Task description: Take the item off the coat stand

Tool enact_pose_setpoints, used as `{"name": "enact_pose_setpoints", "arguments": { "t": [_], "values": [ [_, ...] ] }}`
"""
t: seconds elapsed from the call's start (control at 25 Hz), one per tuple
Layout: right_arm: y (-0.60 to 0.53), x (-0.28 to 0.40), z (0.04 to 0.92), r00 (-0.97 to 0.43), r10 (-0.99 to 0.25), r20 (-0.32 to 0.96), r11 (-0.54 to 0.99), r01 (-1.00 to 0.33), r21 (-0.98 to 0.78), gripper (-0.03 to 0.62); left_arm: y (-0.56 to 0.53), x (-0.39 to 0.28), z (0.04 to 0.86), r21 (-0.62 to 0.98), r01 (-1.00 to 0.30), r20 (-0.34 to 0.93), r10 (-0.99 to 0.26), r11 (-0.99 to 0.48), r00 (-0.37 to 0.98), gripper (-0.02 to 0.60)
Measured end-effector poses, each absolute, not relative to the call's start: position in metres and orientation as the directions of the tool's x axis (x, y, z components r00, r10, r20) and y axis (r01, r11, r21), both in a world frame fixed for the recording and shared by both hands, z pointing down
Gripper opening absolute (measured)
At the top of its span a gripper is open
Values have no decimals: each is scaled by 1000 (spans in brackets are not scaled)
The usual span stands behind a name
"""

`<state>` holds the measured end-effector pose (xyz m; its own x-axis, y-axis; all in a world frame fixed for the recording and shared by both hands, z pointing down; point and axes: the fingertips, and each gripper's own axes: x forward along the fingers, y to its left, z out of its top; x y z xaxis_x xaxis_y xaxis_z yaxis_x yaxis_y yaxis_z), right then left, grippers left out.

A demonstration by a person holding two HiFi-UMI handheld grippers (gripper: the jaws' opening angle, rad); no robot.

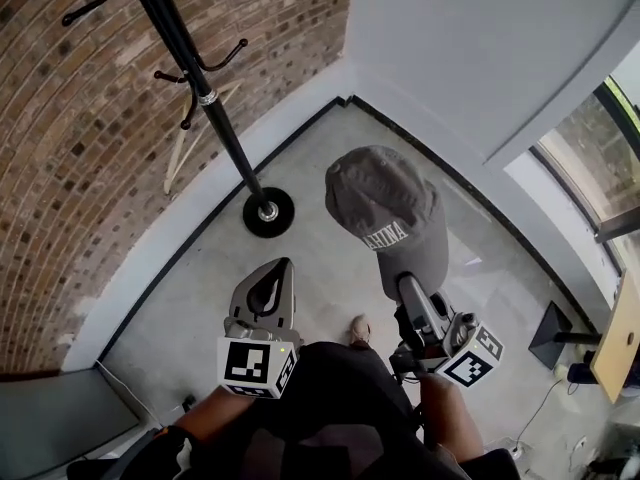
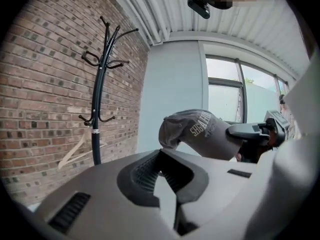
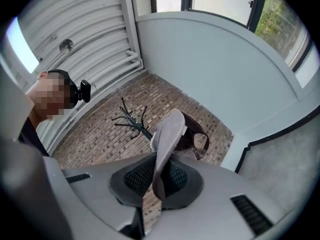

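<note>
A grey baseball cap [image 1: 385, 203] with white lettering hangs in the air, well clear of the black coat stand [image 1: 205, 98]. My right gripper [image 1: 405, 283] is shut on the cap's brim from below. In the right gripper view the brim [image 3: 167, 139] stands on edge between the pads, with the stand's hooks [image 3: 132, 121] far behind. My left gripper [image 1: 272, 268] is to the left of the cap, shut and holding nothing. The left gripper view shows the cap [image 2: 200, 131] to the right and the stand [image 2: 98, 99] against the brick wall.
A pale wooden hanger [image 1: 185, 138] hangs low on the stand. The stand's round base [image 1: 268, 212] sits near the corner where the brick wall [image 1: 70, 168] meets a grey wall [image 1: 480, 48]. A window and a small black stand [image 1: 553, 334] are at the right. The person's shoe [image 1: 358, 330] shows below.
</note>
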<state>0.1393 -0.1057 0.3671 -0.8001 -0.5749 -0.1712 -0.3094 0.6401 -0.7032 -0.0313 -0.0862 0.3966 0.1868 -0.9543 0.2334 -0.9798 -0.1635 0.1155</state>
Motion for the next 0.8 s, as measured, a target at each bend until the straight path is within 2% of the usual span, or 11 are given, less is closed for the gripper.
{"name": "enact_pose_setpoints", "arguments": {
  "t": [0.36,0.8],
  "values": [
    [-124,261,370,-671,-719,-181,568,-415,-711,31,-116,58,396,113,-965,231,-938,-236,257,25],
    [-126,317,401,-673,-730,-123,523,-434,-733,31,-123,128,419,100,-966,270,-928,-239,258,25]
  ]
}}
